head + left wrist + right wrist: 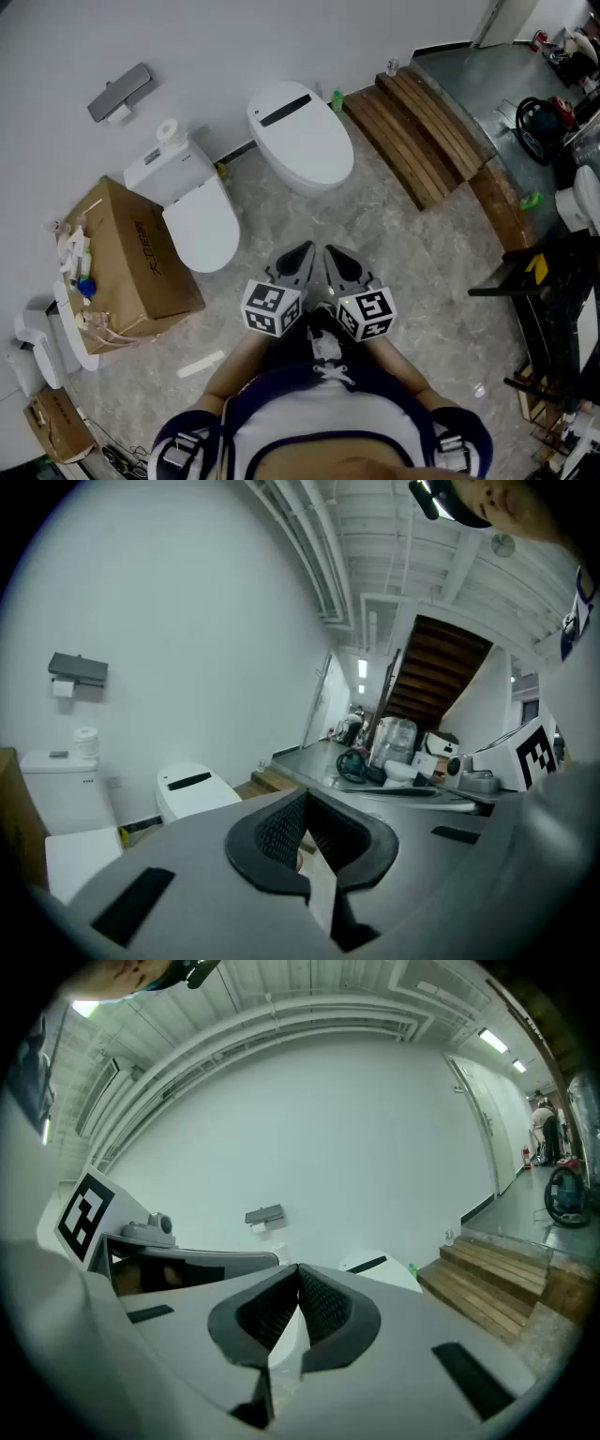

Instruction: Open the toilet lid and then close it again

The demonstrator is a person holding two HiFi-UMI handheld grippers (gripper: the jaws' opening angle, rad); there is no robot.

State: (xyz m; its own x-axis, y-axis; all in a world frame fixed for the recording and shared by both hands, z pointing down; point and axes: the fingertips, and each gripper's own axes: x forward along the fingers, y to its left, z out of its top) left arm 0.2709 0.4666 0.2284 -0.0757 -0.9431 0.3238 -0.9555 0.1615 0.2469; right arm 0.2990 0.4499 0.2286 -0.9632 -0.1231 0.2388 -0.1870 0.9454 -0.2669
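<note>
Pre-approach: toilet lid (302, 139) down, untouched, opening not started.
Left gripper (302, 255) and right gripper (337, 258) pinched closed, empty, well short of it; next probably reach its front edge.

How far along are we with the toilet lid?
Done: nothing shows; lids on the tankless toilet and the tank toilet are down. In hand: nothing; left hand-held gripper and right hand-held gripper are shut, empty, short of both. Left: apparently opening and closing, unless already finished.
</note>
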